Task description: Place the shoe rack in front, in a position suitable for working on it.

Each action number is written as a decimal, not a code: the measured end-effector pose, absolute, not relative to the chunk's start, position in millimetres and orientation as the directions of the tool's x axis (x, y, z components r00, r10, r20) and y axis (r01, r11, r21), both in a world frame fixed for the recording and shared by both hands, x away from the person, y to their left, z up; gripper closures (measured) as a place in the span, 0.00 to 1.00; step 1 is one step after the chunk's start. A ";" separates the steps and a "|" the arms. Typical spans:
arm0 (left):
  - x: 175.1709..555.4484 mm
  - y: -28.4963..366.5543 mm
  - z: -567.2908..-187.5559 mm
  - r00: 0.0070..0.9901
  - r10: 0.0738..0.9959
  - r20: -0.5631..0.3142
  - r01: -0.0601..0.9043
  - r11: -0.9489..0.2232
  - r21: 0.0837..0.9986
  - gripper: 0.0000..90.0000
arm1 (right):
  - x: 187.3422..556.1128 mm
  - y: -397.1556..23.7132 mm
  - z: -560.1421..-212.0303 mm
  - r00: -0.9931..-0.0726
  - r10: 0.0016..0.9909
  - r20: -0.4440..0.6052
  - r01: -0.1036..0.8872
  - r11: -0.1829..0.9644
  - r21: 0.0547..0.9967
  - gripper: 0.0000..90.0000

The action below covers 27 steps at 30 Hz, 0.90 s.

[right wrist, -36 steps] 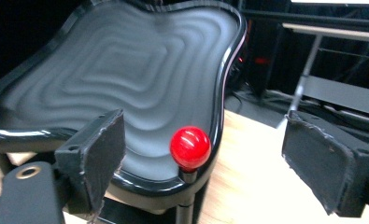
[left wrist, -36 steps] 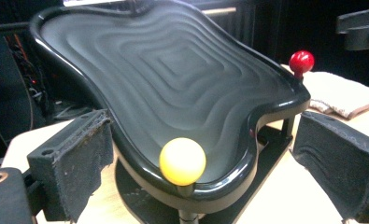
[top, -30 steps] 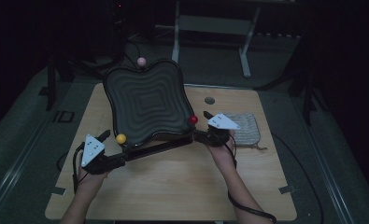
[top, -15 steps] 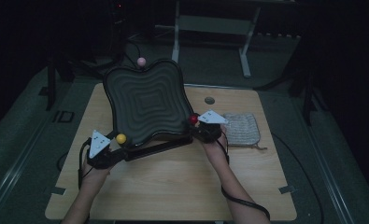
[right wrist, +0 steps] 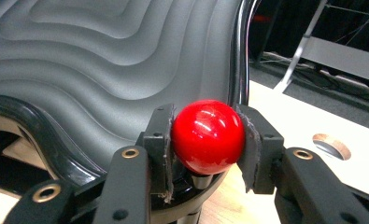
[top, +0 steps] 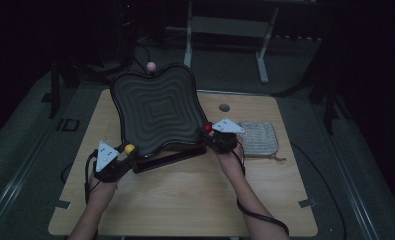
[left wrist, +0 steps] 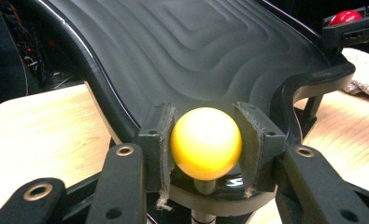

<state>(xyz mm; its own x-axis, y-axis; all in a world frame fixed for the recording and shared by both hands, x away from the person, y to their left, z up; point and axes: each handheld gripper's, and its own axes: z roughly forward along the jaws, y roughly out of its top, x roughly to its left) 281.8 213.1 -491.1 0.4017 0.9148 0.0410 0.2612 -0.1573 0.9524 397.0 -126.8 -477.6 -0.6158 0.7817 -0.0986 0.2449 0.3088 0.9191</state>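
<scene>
A dark ridged board (top: 155, 112) stands tilted on its black base on the wooden table (top: 195, 200), with ball knobs at its corners. My left gripper (top: 126, 151) is at the near left corner. Its jaws have just been closing, and its pads (left wrist: 161, 140) now press both sides of the yellow knob (left wrist: 205, 142). My right gripper (top: 211, 131) is at the near right corner. Its jaws have also just been closing, and they are now shut on the red knob (right wrist: 208, 135). A pink knob (top: 150, 66) tops the far edge.
A grey knitted cloth (top: 257, 139) lies right of the board, beside my right hand. A round hole (top: 224, 107) is in the tabletop behind it. White frame legs (top: 262, 55) stand beyond the table. Bare wood lies in front of the board.
Both pairs of jaws have closed in on their knobs, the left on the yellow one and the right on the red one. The right gripper edged slightly left toward the board.
</scene>
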 end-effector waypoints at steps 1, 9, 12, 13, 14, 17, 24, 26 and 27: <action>281.1 212.6 -491.0 0.402 0.915 0.040 0.262 -0.157 0.952 0.64 | 395.6 -127.4 -477.8 -0.615 0.783 -0.096 0.246 0.306 0.920 0.67; 274.0 208.4 -489.6 0.425 0.904 0.033 0.270 -0.162 0.949 0.64 | 388.4 -133.7 -477.9 -0.620 0.779 -0.098 0.243 0.308 0.920 0.67; 268.5 204.6 -489.9 0.436 0.899 0.035 0.266 -0.166 0.950 0.65 | 383.1 -139.9 -477.9 -0.624 0.776 -0.095 0.243 0.308 0.920 0.67; 266.3 203.3 -490.2 0.438 0.898 0.039 0.262 -0.169 0.950 0.65 | 381.5 -141.3 -477.9 -0.625 0.774 -0.095 0.242 0.308 0.920 0.67; 264.0 202.2 -490.6 0.440 0.897 0.039 0.259 -0.168 0.951 0.65 | 381.5 -141.3 -477.9 -0.625 0.774 -0.095 0.242 0.308 0.920 0.67; 257.5 199.2 -491.6 0.442 0.896 0.033 0.254 -0.160 0.954 0.65 | 376.2 -145.1 -477.9 -0.630 0.770 -0.098 0.238 0.312 0.920 0.66; 245.6 190.3 -490.6 0.459 0.888 0.033 0.258 -0.168 0.951 0.65 | 364.9 -155.3 -477.5 -0.634 0.768 -0.093 0.242 0.310 0.919 0.66; 241.2 186.9 -490.8 0.459 0.888 0.040 0.254 -0.175 0.951 0.65 | 361.5 -158.4 -477.8 -0.635 0.767 -0.093 0.239 0.310 0.920 0.67; 238.9 185.6 -490.7 0.459 0.887 0.041 0.255 -0.175 0.951 0.65 | 359.9 -159.9 -477.9 -0.638 0.764 -0.094 0.237 0.311 0.920 0.67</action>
